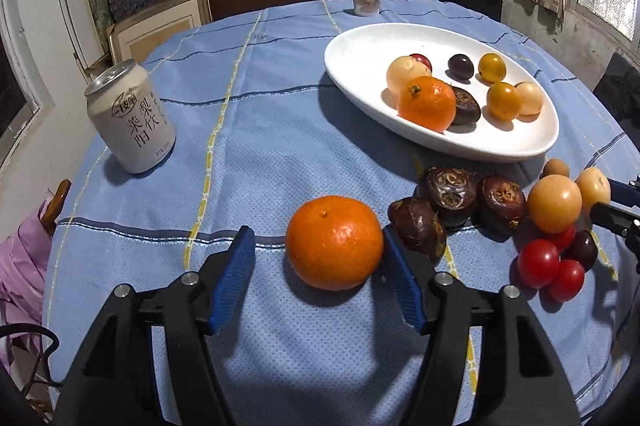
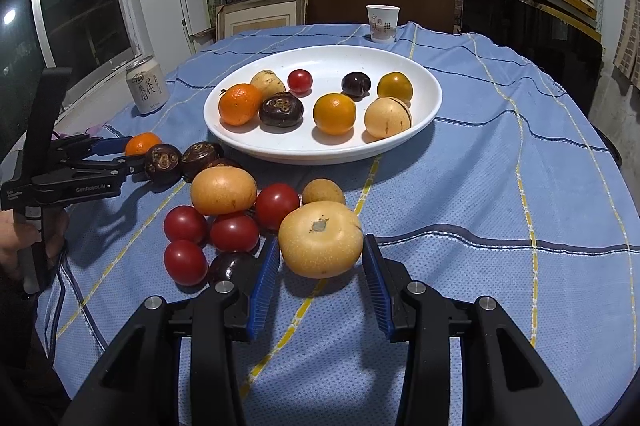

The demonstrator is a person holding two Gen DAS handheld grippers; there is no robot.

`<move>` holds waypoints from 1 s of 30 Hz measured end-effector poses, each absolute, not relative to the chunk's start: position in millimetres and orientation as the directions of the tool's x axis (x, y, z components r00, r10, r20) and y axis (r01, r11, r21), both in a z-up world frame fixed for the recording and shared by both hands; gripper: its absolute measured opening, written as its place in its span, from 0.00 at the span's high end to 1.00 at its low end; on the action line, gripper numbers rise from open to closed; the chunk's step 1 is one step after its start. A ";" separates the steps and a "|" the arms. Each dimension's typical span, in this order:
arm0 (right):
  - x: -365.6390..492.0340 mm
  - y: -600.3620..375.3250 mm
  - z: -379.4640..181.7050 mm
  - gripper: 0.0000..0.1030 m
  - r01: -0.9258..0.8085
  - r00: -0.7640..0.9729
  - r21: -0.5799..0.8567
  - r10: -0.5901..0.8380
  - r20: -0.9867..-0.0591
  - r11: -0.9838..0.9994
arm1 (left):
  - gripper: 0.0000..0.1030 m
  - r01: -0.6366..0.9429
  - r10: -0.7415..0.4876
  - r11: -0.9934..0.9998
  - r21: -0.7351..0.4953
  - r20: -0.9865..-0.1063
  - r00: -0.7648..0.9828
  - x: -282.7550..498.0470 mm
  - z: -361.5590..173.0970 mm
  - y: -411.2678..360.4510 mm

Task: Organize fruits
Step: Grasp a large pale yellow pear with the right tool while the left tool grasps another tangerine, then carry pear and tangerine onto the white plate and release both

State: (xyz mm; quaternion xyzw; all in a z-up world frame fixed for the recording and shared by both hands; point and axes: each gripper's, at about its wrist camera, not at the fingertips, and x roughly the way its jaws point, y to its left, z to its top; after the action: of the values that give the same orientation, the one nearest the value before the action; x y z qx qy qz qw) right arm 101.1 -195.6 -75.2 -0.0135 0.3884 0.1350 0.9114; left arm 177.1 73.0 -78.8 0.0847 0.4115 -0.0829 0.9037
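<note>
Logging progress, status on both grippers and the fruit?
Left gripper open around loose orange. Right gripper fingers flank pale pear, grip unconfirmed. Plate part filled; water chestnuts crowd the orange.

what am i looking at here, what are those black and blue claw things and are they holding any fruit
They are two hand-held grippers, each carrying its own camera looking along blue-padded fingers. One picture is from the left gripper, the other from the right gripper. A blue checked tablecloth holds a white oval plate of fruit, plus loose fruit. The left stands open around an orange mandarin, one pad apart from it. The right brackets a pale yellow round fruit; whether it grips, I cannot tell.
</note>
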 end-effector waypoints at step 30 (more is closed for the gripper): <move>101.3 -203.8 -71.7 0.58 -0.262 0.660 0.131 0.276 -0.698 0.956 | 0.56 0.338 -0.208 0.939 0.057 -0.688 0.695 116.6 -48.3 12.7</move>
State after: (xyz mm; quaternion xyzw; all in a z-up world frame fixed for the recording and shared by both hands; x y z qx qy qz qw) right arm 101.3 -203.8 -71.7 0.0092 0.3846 0.1478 0.9111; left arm 116.6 12.7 -48.3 0.0899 0.3609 -0.1491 0.9162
